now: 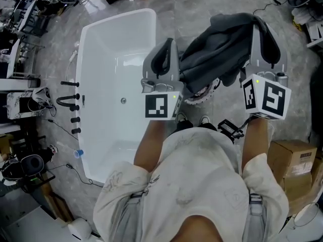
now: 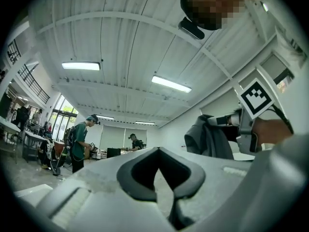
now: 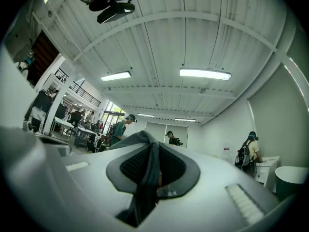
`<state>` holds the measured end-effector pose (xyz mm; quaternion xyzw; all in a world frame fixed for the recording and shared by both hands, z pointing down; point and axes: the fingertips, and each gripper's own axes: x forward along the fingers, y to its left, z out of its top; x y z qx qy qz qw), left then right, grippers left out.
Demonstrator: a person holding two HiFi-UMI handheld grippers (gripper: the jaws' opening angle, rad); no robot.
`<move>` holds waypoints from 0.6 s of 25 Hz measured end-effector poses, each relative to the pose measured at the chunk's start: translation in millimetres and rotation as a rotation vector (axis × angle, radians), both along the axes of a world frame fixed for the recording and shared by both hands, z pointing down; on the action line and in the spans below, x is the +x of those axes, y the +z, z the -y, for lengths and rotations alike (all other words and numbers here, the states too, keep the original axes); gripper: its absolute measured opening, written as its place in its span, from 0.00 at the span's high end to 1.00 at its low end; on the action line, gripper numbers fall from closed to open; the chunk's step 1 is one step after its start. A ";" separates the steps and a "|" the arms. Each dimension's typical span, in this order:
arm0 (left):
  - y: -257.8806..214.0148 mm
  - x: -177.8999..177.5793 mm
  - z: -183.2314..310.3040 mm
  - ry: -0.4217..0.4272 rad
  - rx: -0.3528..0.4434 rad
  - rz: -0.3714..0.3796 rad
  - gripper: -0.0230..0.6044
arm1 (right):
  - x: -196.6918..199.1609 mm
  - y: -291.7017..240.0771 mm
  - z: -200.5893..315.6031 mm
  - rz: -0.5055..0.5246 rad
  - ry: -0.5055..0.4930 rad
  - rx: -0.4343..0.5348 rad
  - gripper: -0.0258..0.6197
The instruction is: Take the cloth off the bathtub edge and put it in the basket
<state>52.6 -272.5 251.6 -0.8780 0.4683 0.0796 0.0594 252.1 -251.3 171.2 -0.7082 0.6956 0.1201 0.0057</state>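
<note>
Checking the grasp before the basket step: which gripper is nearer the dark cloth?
Right. The right gripper is shut on the cloth, with a fold pinched between its jaws. The left gripper is beside the hanging cloth, jaws together with nothing between them.

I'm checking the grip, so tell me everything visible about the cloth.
The cloth is dark grey, soft-looking fabric, bunched and folded. It hangs in the air, clear of the bathtub, pinched by a narrow fold between the shut jaws of the right gripper. Its bulk drapes toward the left gripper, over the floor.
</note>
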 end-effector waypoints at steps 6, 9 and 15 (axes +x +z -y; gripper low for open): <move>-3.2 10.4 6.9 0.031 0.006 0.000 0.96 | 23.2 -12.1 -1.8 -0.018 0.062 0.023 0.89; -2.1 15.6 8.0 0.039 0.003 0.000 0.96 | 35.4 -16.1 -5.3 -0.024 0.091 0.032 0.89; 4.2 31.9 9.0 0.056 -0.008 -0.005 0.96 | 66.9 -19.5 -14.6 -0.025 0.148 0.040 0.89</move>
